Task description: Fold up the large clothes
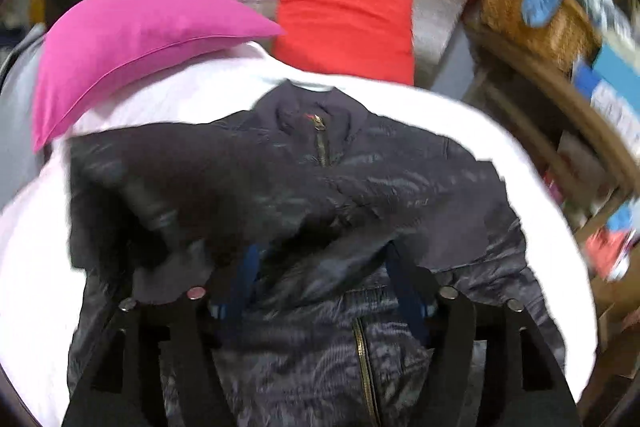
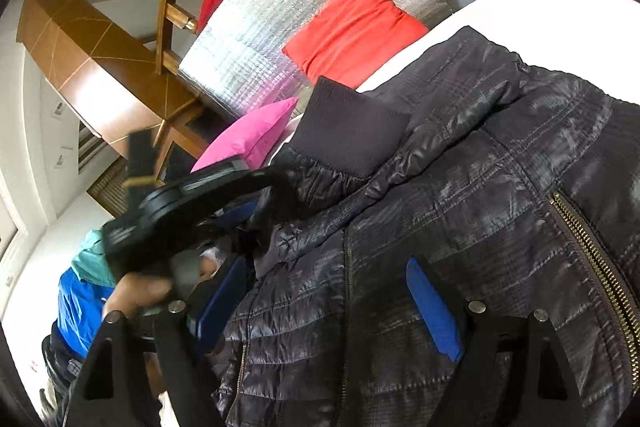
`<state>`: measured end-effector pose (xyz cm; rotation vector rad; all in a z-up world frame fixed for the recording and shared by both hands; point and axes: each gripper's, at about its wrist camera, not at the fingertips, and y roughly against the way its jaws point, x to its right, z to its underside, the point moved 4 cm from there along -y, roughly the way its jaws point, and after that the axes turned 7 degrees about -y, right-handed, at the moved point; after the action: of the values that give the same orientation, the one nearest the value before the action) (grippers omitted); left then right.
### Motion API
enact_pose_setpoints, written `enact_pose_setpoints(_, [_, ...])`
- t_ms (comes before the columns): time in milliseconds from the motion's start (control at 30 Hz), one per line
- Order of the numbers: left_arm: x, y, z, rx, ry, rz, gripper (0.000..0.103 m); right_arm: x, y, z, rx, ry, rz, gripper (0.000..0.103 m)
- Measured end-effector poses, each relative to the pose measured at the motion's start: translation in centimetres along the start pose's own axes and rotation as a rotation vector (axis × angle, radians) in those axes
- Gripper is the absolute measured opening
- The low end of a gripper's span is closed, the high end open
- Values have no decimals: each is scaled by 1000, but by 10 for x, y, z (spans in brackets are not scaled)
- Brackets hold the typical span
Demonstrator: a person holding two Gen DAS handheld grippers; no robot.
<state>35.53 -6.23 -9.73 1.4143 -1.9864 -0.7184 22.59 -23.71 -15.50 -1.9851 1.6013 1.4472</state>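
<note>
Nearest you, at the bottom of the left wrist view, your left hand-held gripper (image 1: 324, 259) has its blue fingers spread wide, the jacket (image 1: 360, 211) bunched between and over them; whether they pinch anything I cannot tell. The folded-over sleeve (image 1: 168, 187) hangs at centre left, so carry it across the zip (image 1: 364, 367) flat and level, without dragging the body beneath.

In the right wrist view, your right hand-held gripper (image 2: 332, 303) is also spread, astride the quilted fabric at bottom centre, apparently gripping nothing; use it to pin the hem while the sleeve settles. The ribbed cuff (image 2: 352, 131) rises mid-frame.

Farther off, the jacket lies collar-away on the white bed (image 1: 532, 195), with a pink pillow (image 1: 132, 39) upper left and a red cushion (image 1: 344, 23) beyond.
</note>
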Motion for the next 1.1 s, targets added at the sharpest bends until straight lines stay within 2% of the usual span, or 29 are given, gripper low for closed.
enact_pose_setpoints(67, [-13, 18, 13, 57, 94, 14, 70, 3, -2, 0, -6, -17, 0, 85])
enact_pose_setpoints(200, [-57, 53, 58, 190, 308, -53, 74, 17, -5, 0, -34, -79, -11, 85])
enact_pose_setpoints(267, [-81, 58, 87, 224, 443, -100, 74, 21, -9, 0, -49, -102, -10, 85])
enact_pose_setpoints(333, [-96, 59, 109, 231, 522, -129, 74, 23, -16, 0, -106, -158, -44, 85])
enact_pose_setpoints(467, [-114, 59, 138, 245, 590, -201, 74, 23, -31, -6, -172, -252, -73, 85])
enact_pose_setpoints(567, [-121, 59, 142, 252, 634, -171, 74, 27, -52, -14, -203, -346, -74, 85])
enact_pose_setpoints(667, [-122, 59, 142, 253, 638, -152, 74, 37, -76, -23, -197, -432, -14, 84])
enact_pose_setpoints(700, [-123, 58, 142, 251, 641, -146, 74, 40, -83, -27, -187, -459, -5, 81])
enact_pose_setpoints(767, [-125, 56, 142, 243, 649, -134, 74, 42, -93, -33, -179, -480, -6, 58])
enact_pose_setpoints(800, [-128, 56, 141, 246, 659, -133, 74, 43, -100, -34, -194, -471, 34, 24])
enact_pose_setpoints(833, [-129, 56, 141, 249, 666, -134, 74, 45, -103, -35, -204, -465, 76, 15])
enact_pose_setpoints(900, [-131, 56, 144, 247, 683, -133, 74, 32, -101, -42, -203, -365, 134, 13])
enact_pose_setpoints(1000, [-135, 54, 147, 237, 715, -127, 74, -33, -88, -71, -129, 3, 207, 12])
enact_pose_setpoints(1100, [-135, 53, 147, 238, 713, -131, 74, -106, -66, -102, 65, 406, 285, 12])
